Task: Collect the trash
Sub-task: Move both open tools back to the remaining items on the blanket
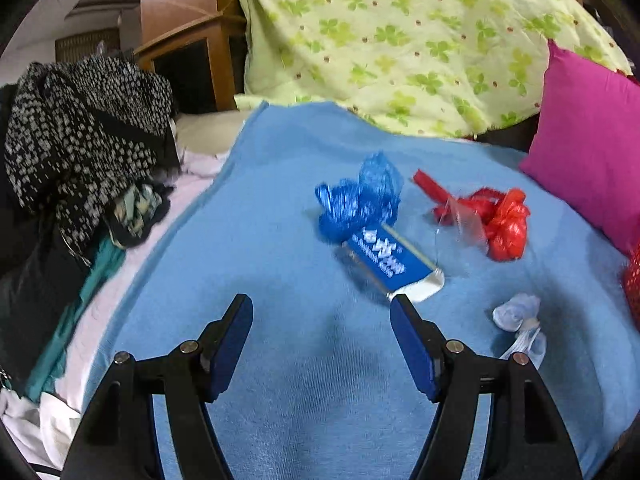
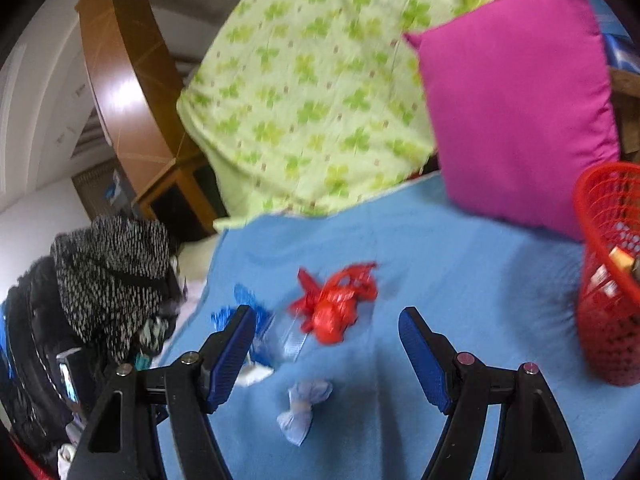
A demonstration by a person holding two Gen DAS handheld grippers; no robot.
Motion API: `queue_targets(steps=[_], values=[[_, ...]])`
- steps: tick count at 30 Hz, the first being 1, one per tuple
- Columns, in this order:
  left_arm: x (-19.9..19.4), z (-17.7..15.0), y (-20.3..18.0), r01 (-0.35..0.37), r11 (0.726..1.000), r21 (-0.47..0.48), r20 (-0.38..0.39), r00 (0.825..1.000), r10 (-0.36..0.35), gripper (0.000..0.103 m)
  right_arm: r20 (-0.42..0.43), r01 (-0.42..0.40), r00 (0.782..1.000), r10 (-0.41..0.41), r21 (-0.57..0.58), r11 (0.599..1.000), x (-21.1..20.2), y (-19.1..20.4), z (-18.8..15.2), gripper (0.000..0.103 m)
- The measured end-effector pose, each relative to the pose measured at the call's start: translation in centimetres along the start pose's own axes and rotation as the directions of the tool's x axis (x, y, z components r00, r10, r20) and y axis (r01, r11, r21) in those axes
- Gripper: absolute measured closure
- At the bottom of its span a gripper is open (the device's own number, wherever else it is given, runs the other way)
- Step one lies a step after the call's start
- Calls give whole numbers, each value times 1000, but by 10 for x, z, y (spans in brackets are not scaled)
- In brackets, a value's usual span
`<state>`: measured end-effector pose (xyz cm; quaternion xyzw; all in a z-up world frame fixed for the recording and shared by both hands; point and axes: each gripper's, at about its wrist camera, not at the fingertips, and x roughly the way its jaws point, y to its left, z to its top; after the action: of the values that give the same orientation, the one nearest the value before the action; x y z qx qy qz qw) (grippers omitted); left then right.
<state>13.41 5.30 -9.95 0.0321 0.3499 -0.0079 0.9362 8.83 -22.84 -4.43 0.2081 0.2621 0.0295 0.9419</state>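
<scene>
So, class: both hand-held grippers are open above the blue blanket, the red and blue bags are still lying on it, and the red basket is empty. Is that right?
Not quite. The red basket is not empty: the right wrist view shows items inside it already. The rest stands: left hand-held gripper and right hand-held gripper open above the blue blanket, red bag and blue bag lying on it.

Both views are evenly and fairly brightly lit, with soft shadows on the blue blanket (image 1: 280,240). Strong fisheye bending curves the wardrobe (image 2: 124,92), which carries a pale glare patch, and black corners ring each frame. The right wrist view is smeared by motion blur; the left is sharper, though the blue packet (image 1: 390,260) blurs slightly.
</scene>
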Motion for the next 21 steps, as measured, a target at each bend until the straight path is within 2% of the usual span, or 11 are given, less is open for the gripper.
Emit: queue_targets(steps=[7,13,18,21], values=[[9,2,2,94,994,-51,-33,995,-96,31,-75,2,997,-2,4,1000,27,6,-10,25],[19,7,-10,175,983,-57,-54,983,-178,31,-132,3,991,5,59,998,42,-1,-14,25],[34,14,-21,226,971,-73,-67,971,-231,31,-182,-4,983,23,100,995,53,-5,-19,25],[46,20,-28,236,969,-78,-74,968,-241,31,-220,27,975,-1,115,993,61,-11,-22,25]])
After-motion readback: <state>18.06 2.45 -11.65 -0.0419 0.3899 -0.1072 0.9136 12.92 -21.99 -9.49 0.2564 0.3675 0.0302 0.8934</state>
